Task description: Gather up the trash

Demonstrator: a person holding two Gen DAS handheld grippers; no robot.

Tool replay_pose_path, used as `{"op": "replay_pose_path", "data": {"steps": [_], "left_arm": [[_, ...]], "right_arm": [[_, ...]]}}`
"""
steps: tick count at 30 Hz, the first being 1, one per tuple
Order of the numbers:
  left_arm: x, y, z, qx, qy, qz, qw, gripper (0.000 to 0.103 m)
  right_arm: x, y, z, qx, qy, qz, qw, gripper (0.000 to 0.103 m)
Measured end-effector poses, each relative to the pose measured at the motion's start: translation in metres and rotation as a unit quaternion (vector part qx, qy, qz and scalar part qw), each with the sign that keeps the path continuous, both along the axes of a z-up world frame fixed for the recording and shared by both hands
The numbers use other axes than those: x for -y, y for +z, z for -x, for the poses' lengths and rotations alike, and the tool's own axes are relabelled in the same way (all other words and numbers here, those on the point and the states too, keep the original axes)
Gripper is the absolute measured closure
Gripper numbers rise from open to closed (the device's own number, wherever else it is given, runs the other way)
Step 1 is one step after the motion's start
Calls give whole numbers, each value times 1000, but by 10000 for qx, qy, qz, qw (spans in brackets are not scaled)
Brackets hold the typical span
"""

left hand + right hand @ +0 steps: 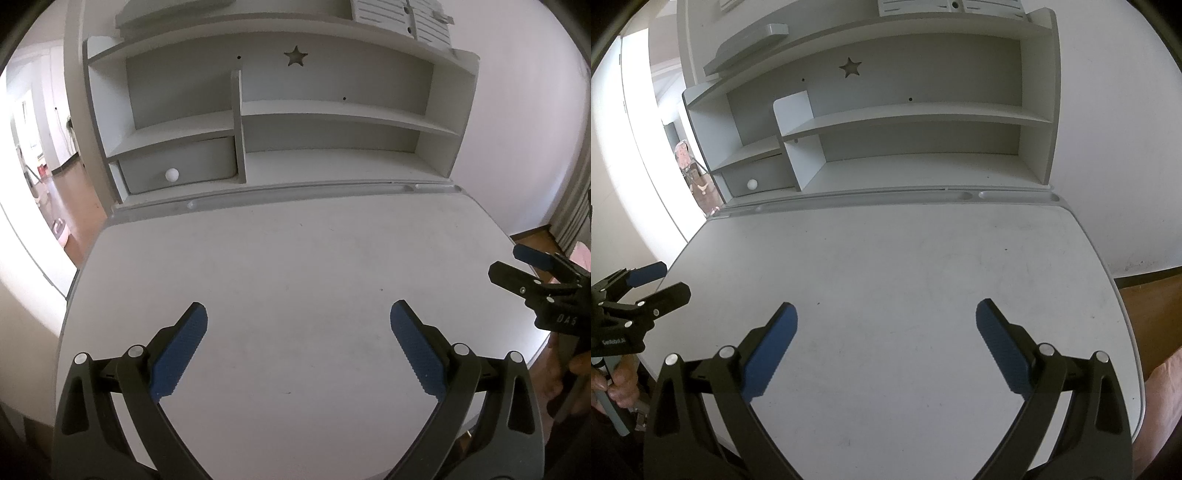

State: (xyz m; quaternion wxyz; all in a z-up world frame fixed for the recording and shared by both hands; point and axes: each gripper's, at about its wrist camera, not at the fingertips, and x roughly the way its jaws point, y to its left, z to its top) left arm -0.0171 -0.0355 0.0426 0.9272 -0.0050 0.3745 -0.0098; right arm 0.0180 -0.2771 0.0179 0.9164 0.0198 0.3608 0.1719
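Observation:
No trash shows in either view. My left gripper (298,314) is open and empty, held above the near part of a white desk top (288,258). My right gripper (886,314) is open and empty above the same desk top (905,258). Each gripper also shows in the other's view: the right gripper (513,264) at the desk's right edge, the left gripper (665,278) at its left edge, both with jaws apart.
A white hutch (332,122) with shelves, a star cut-out (295,56) and a small drawer with a round knob (172,174) stands at the desk's back. A pencil groove (997,194) runs along the back edge. Wooden floor (1152,314) lies to the right.

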Motion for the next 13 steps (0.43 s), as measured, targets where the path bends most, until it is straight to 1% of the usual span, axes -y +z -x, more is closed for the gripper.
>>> {"op": "replay_pose_path", "data": {"steps": [5,9,13], "left_arm": [[0,1,-1,12,-2,-18,10000,7],[-2,-1,-3,-71,31,40,10000,7],[-2,-3,-5,-110,20,2,9999,7]], "right_arm": [[0,0,0,3,-2,6,10000,9],[0,0,0,-5,1,10,10000,9],[1,0,0,-1,-1,7,10000,9]]}}
